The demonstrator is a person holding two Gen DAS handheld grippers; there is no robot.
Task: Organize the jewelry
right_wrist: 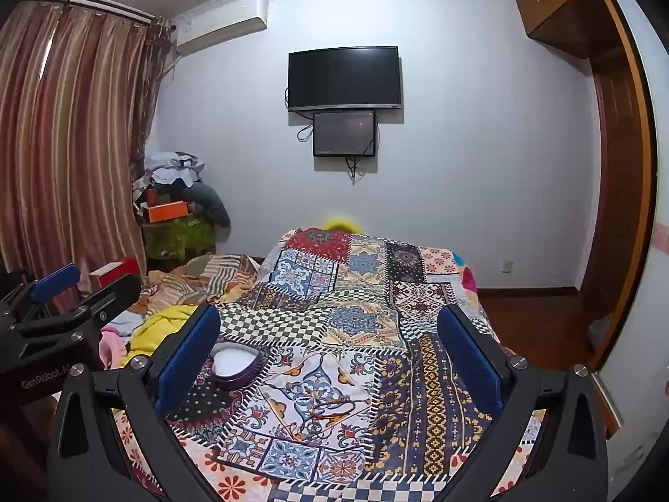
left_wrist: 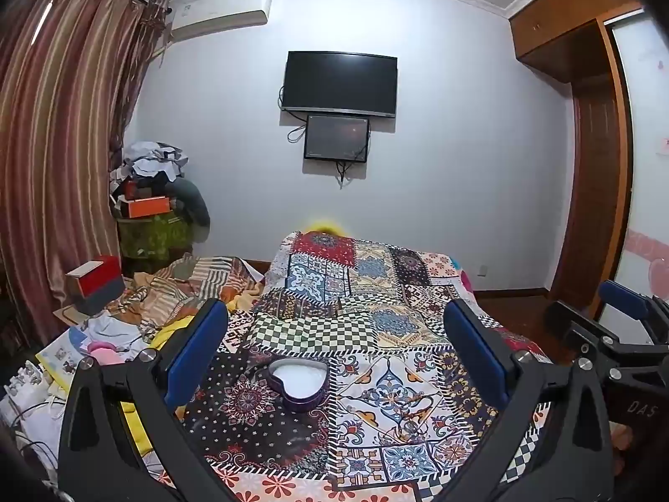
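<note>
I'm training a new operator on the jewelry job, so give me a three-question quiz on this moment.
1. True or false: the left gripper is shut on the heart-shaped box.
2. What lies on the patchwork quilt to the right of the box? A) a necklace B) a watch C) a comb
3. Fill in: the box stands open; its inside looks ____.

Key:
1. False. Both the left gripper and the right gripper are open and hold nothing.
2. A, a thin necklace lying loose on the cloth.
3. White, with no jewelry visible in it.
</note>
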